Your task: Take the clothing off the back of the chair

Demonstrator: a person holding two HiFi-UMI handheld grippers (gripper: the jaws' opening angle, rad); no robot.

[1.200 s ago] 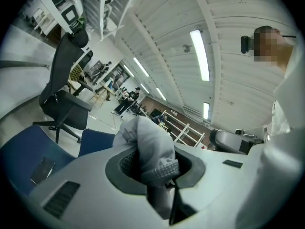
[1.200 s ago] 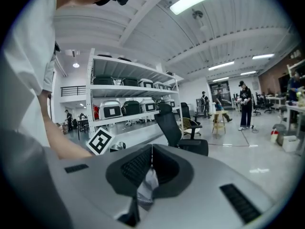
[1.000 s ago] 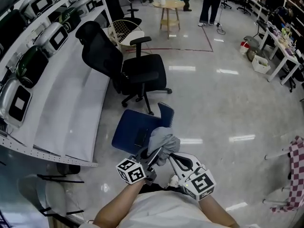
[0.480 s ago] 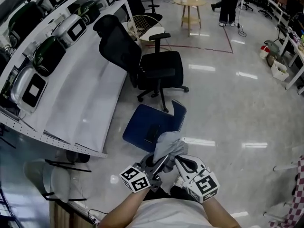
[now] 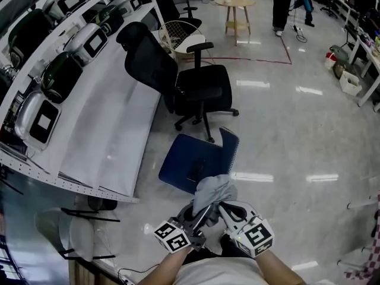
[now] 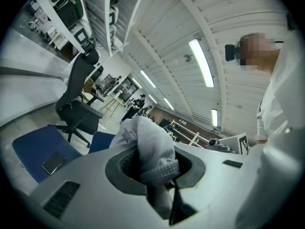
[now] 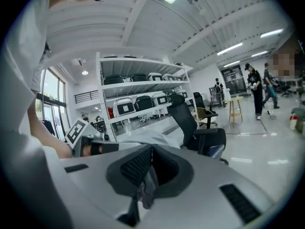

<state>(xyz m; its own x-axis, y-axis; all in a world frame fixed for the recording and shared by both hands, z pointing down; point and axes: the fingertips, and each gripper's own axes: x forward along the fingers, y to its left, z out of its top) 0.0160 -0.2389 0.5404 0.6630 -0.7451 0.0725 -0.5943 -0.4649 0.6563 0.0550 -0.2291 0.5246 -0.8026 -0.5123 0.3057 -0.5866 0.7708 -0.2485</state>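
My left gripper (image 5: 200, 214) and right gripper (image 5: 224, 211) are held side by side close to my body, forearms converging. Both pairs of fingers are clamped on the grey garment (image 5: 212, 189), bunched between them, nearer me than the blue chair (image 5: 189, 159).

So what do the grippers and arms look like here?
Both the left gripper and right gripper have pale grey moulded bodies with dark, ribbed pads. Each carries a white cube with black square markers. No cables show. The person wears a white top, forearms bare.
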